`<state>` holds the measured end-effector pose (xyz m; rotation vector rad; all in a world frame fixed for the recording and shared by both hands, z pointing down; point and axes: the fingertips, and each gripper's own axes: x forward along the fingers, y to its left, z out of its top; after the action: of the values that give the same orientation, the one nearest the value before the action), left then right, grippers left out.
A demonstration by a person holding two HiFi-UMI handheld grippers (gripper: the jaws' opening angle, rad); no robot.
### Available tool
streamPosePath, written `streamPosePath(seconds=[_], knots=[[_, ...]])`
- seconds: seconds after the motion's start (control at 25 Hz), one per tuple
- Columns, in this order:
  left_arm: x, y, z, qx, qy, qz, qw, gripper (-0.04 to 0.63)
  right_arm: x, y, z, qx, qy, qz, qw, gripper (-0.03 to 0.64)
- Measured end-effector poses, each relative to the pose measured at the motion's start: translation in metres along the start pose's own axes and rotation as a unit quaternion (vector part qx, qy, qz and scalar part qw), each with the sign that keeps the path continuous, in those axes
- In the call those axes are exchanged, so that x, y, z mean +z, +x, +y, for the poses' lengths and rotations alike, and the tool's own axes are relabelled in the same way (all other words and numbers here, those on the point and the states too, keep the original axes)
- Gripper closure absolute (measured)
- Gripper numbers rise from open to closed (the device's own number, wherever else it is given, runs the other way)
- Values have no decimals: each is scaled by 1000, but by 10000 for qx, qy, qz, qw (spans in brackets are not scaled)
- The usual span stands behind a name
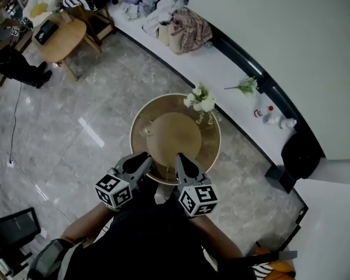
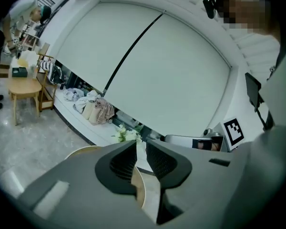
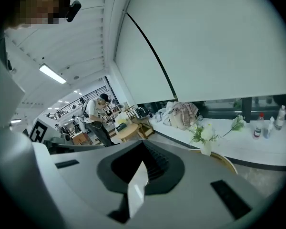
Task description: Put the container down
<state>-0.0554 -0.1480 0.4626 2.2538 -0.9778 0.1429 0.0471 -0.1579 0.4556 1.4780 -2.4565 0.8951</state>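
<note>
Container: one, round, tan, over the middle of the round counter. I cannot tell whether its base touches the top.

Left gripper: jaws drawn almost together on the near rim. The left gripper view shows a thin tan wall with a pale edge running between them.

Right gripper: jaws closed on a thin pale sliver. I take this for the same rim seen end on, not certain.

Both holds sit side by side on the near edge. The far side is unsupported.

Handling, my judgement:
- The wall reads thin and stiff, so probably light.
- With both grips on one side it will want to lever and dip at the far edge.
- The rim looks smooth and a pinch could slide. Keep it level and lower it flat.
- A steadier hold would be on opposite sides of the rim.

Count:
- one container
- one counter
- one vase of white flowers, standing at the counter's far right, just beside the container
- two grippers

The vase is the thing to avoid when setting down.
</note>
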Motion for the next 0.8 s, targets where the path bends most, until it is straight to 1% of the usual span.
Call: streamPosePath(seconds=[0.12, 0.2, 0.28, 0.4, 0.48, 0.56, 0.68, 0.8], knots=[[12, -7, -29, 3, 23, -236, 9997, 551, 18, -24, -2, 42, -16, -238, 9997, 615], [19, -8, -44, 21, 43, -320, 9995, 570, 30, -38, -4, 46, -88, -408, 9991, 615], [24, -10, -57, 23, 87, -373, 9993, 585, 41, -50, -1, 49, -287, -573, 9979, 615], [32, -17, -75, 50, 301, -526, 9982, 591, 56, -68, 8, 135, -615, -790, 9949, 615], [38, -21, -84, 142, 463, -653, 9967, 591, 60, -78, 12, 205, -744, -841, 9935, 615], [41, -24, -88, 327, 573, -774, 9948, 591, 59, -85, 11, 247, -788, -821, 9932, 615], [44, -32, -92, 581, 626, -938, 9919, 591, 58, -94, 11, 325, -809, -818, 9928, 615], [42, -40, -102, 670, 736, -1051, 9895, 591, 60, -102, 18, 456, -966, -890, 9903, 615]])
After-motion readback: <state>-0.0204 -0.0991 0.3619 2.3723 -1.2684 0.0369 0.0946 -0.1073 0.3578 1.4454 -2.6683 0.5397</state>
